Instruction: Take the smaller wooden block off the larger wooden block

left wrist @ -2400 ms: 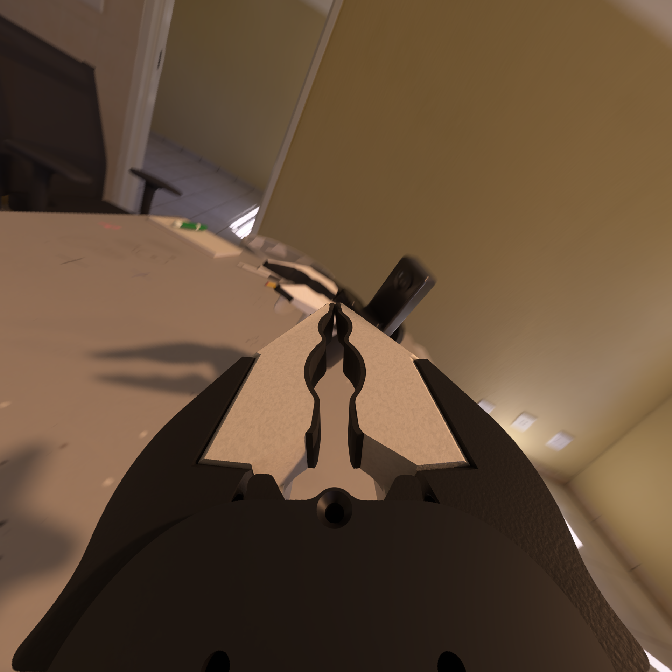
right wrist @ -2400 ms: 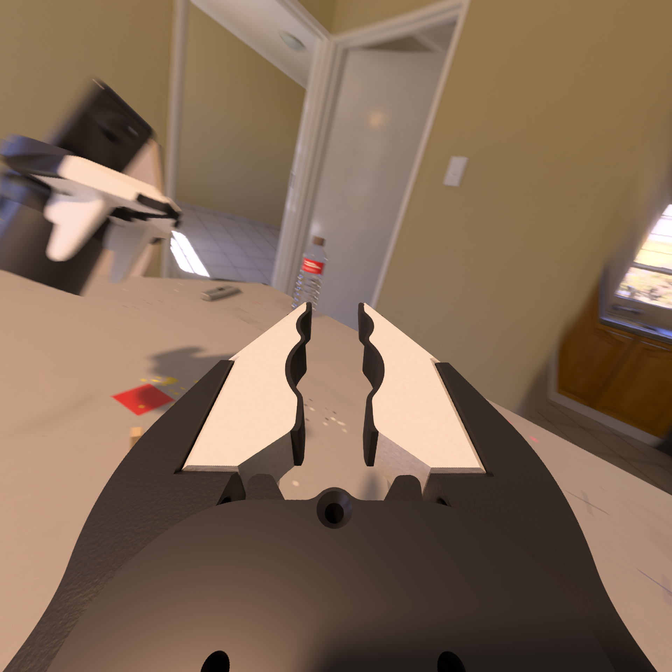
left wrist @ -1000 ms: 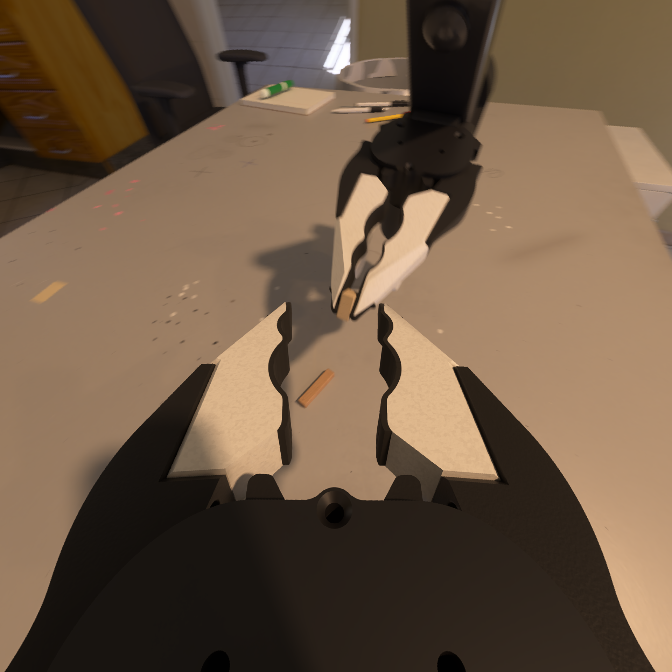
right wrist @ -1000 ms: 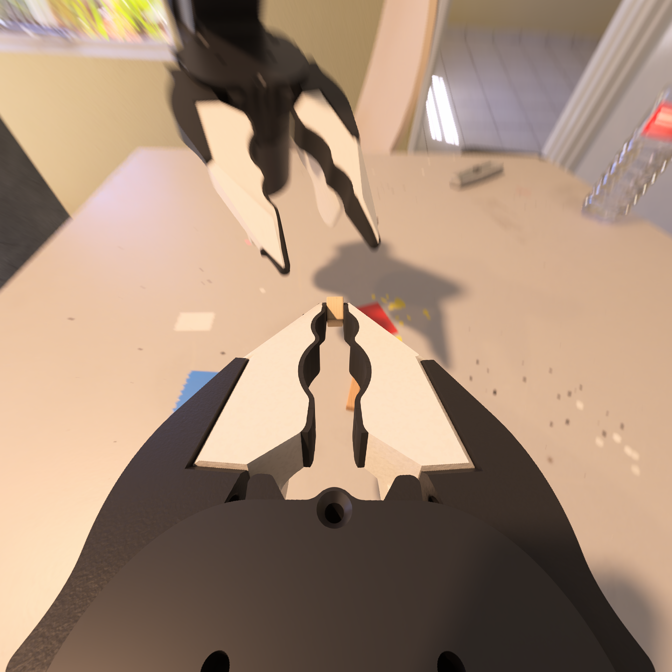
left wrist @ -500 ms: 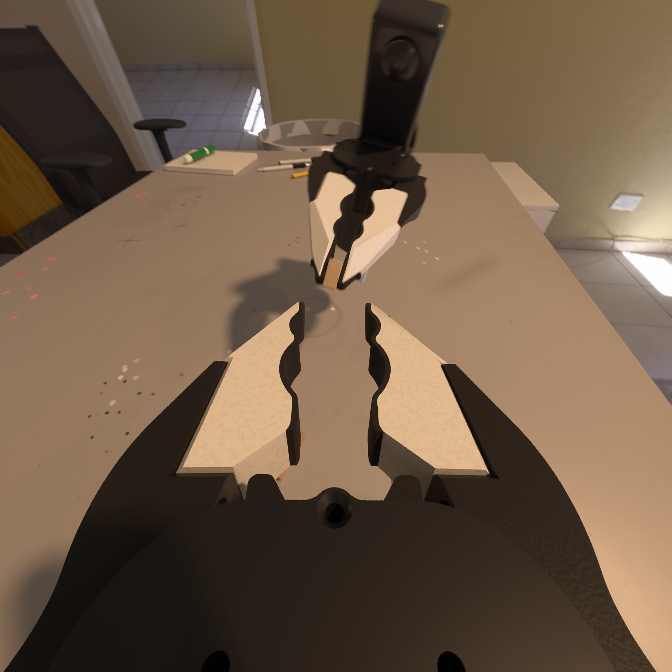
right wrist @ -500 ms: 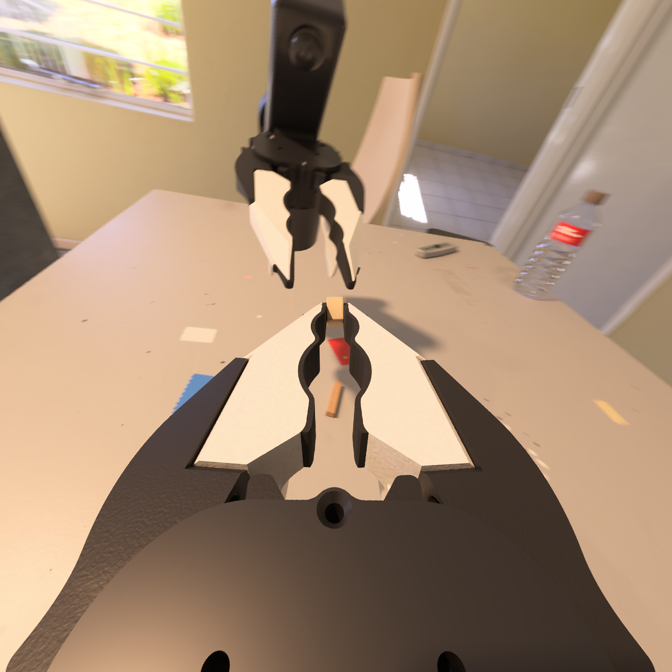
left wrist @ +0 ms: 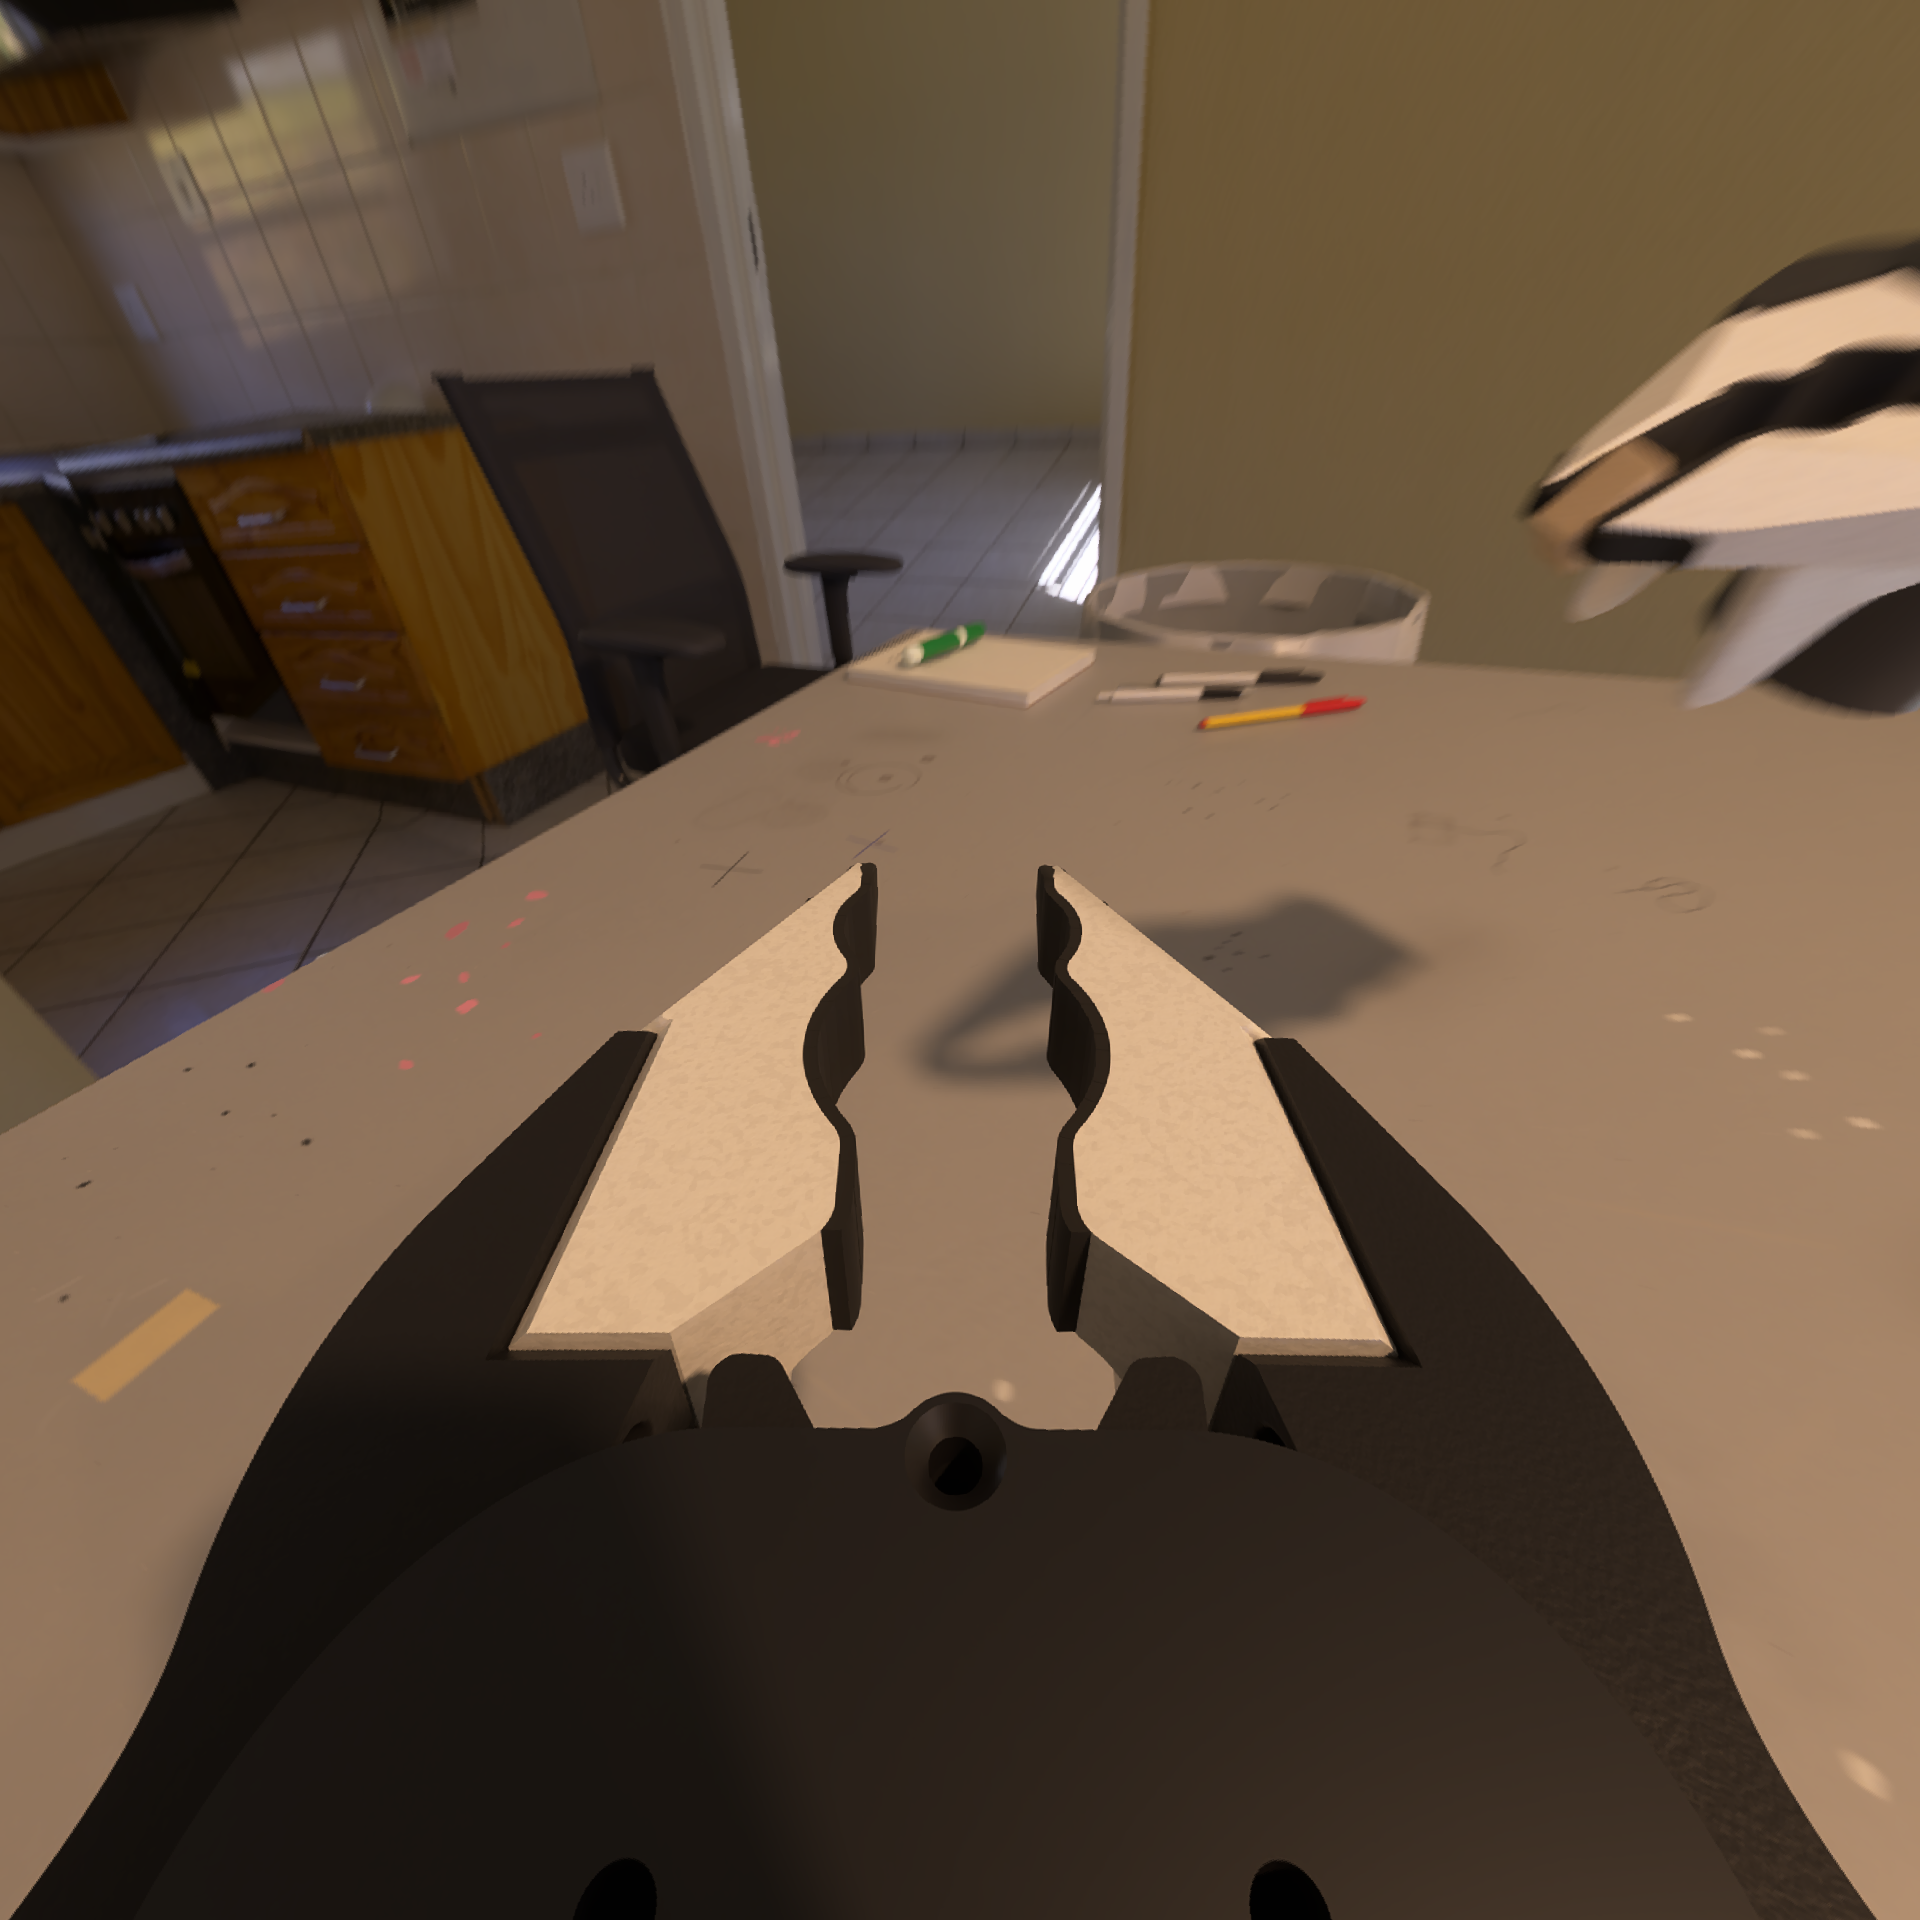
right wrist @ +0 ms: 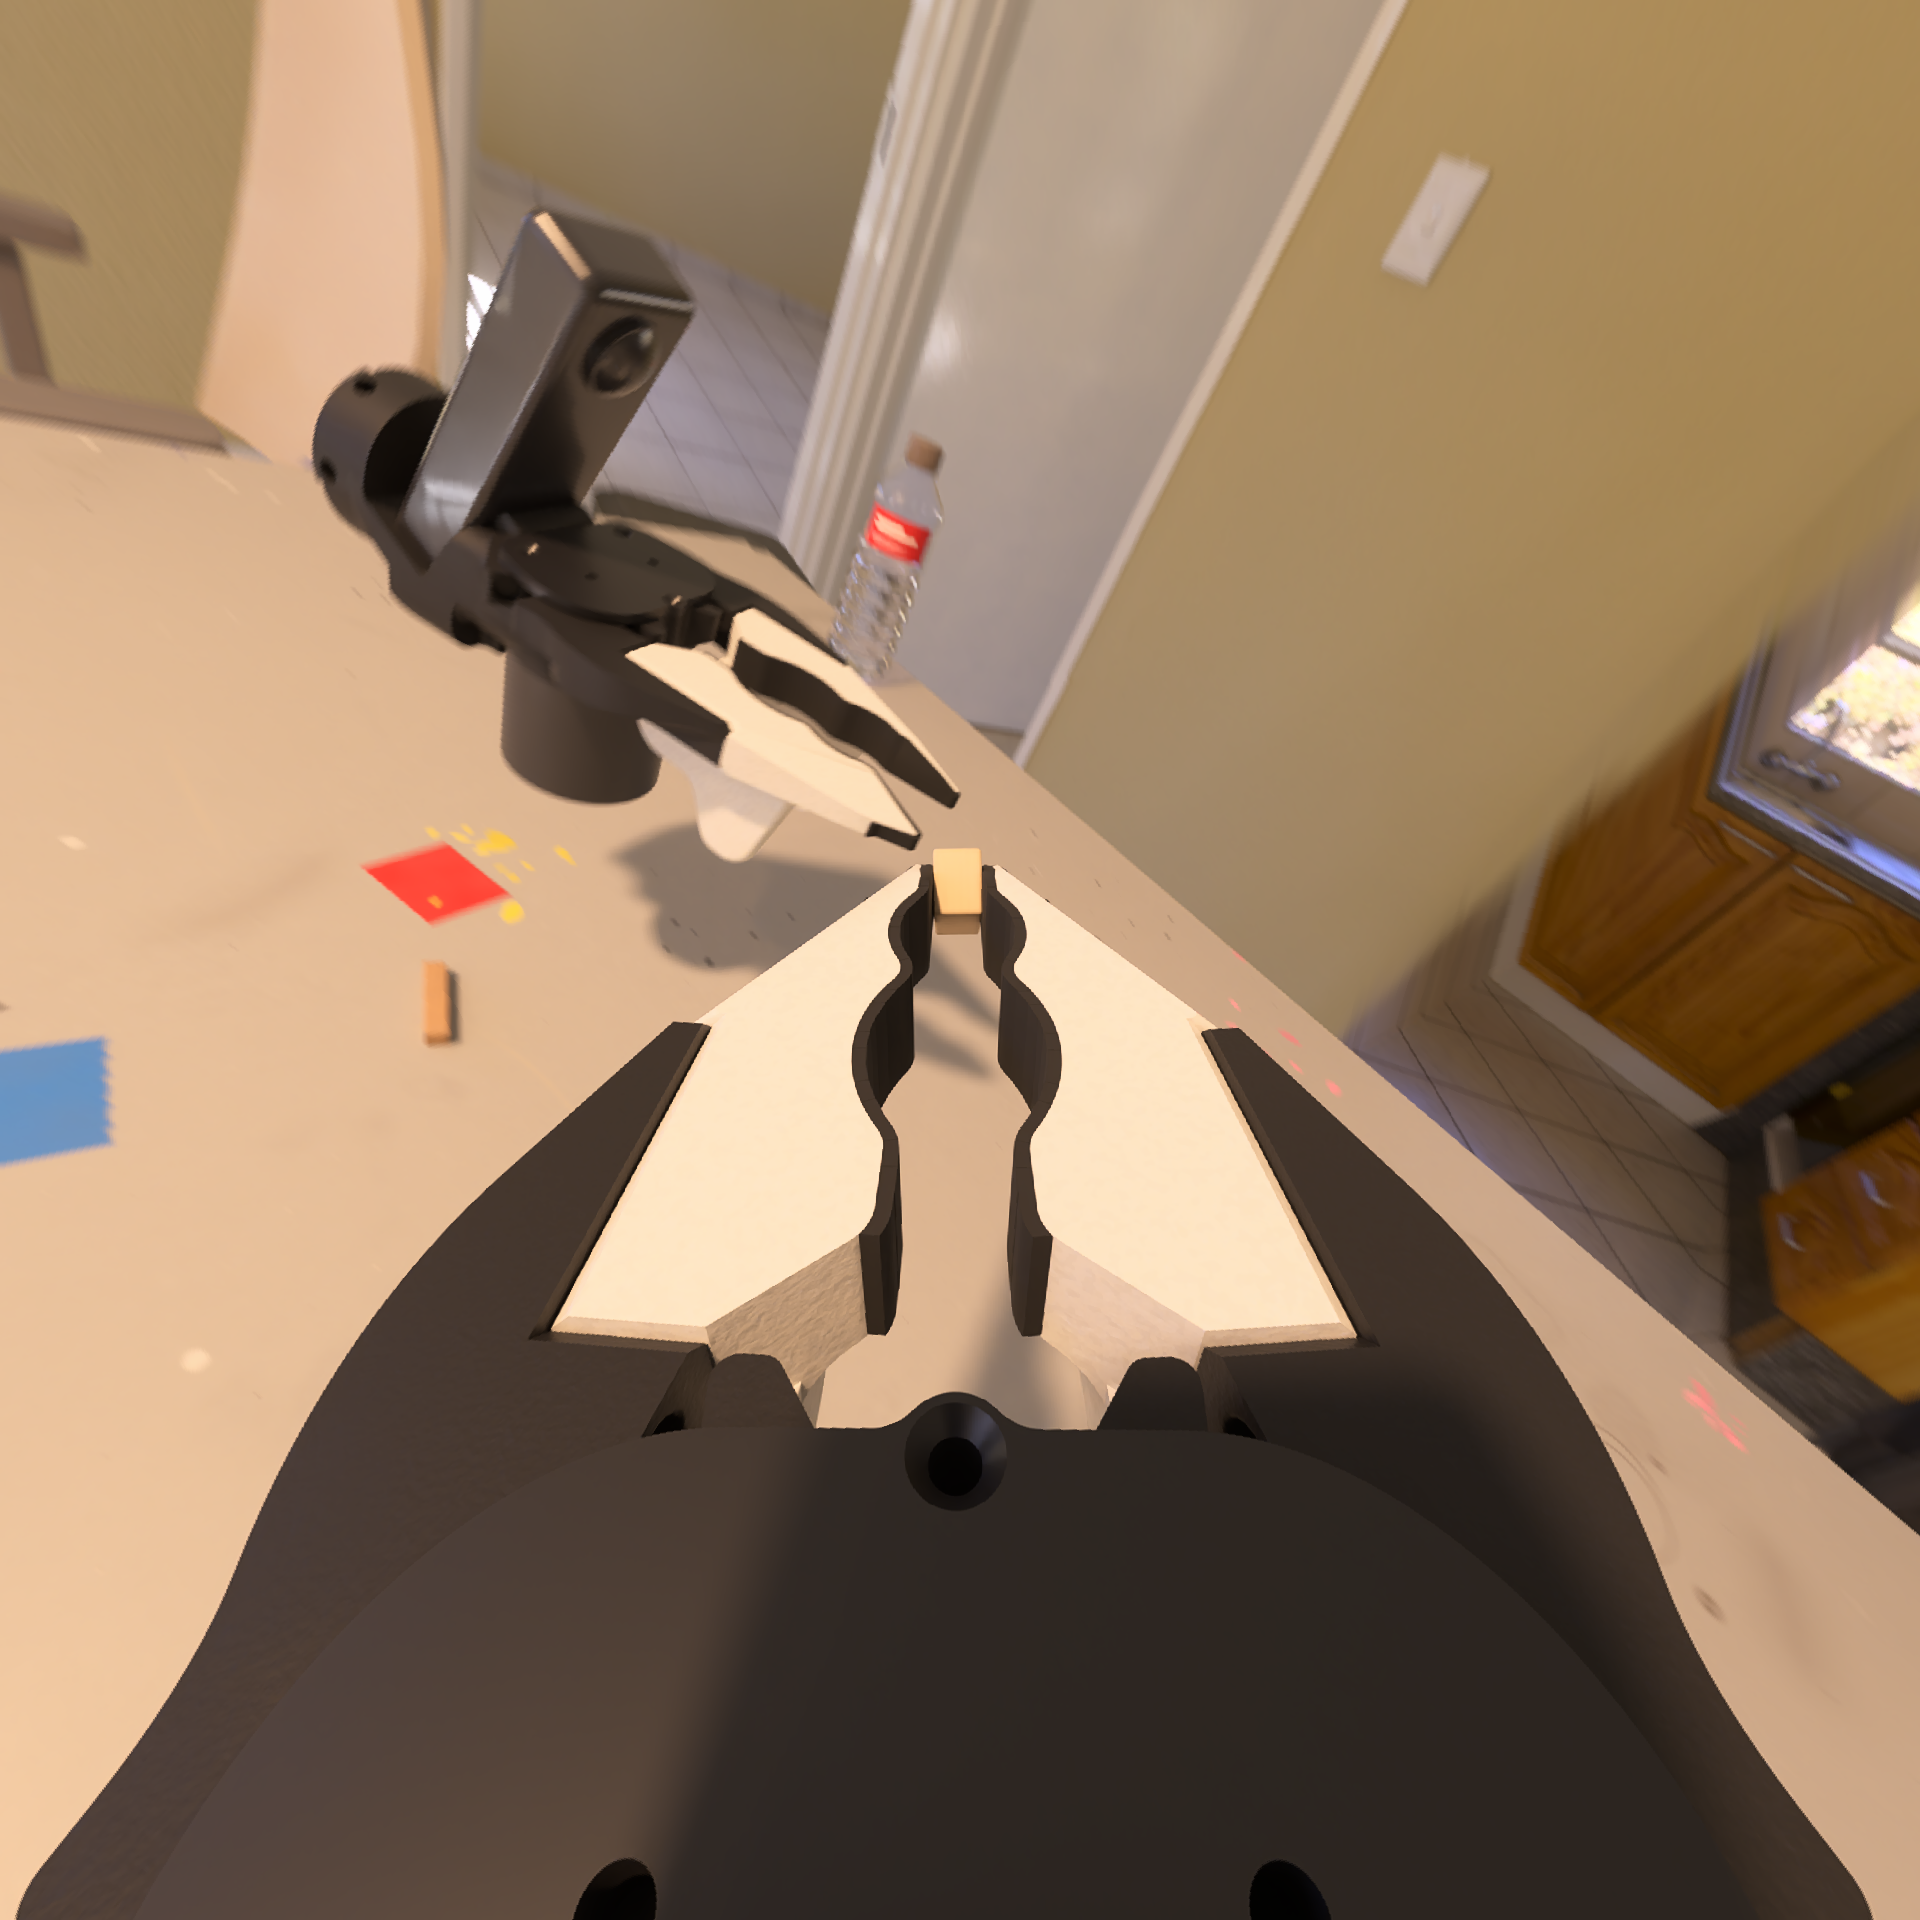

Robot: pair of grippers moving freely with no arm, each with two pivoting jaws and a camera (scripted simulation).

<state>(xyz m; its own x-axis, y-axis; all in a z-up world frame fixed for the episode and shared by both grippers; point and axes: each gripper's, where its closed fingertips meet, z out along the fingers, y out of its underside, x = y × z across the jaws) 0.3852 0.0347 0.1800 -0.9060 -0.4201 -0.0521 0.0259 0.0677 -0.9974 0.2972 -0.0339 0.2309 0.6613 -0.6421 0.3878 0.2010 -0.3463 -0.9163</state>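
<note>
My right gripper (right wrist: 956, 883) is shut on the smaller wooden block (right wrist: 956, 891), a pale stub pinched at its fingertips and held in the air above the table. The larger wooden block (right wrist: 438, 1000), a flat tan strip, lies alone on the beige table (right wrist: 260, 1195) to the left. My left gripper (left wrist: 956, 878) is open and empty above the table. It also shows in the right wrist view (right wrist: 928, 819), just beyond the held block. In the left wrist view the right gripper (left wrist: 1579, 525) is blurred at the upper right with the small block (left wrist: 1610, 494). The larger block is out of that view.
A red square (right wrist: 436, 881) and a blue square (right wrist: 52, 1096) lie flat near the larger block. A water bottle (right wrist: 891, 561) stands at the table's far edge. A notepad with a green marker (left wrist: 971, 665), pens (left wrist: 1247, 691) and a white bin (left wrist: 1257, 613) sit at the other end.
My right gripper has lifted away with the small block and turned, so the larger block now lies off to its left. My left gripper has tilted up and stays open.
</note>
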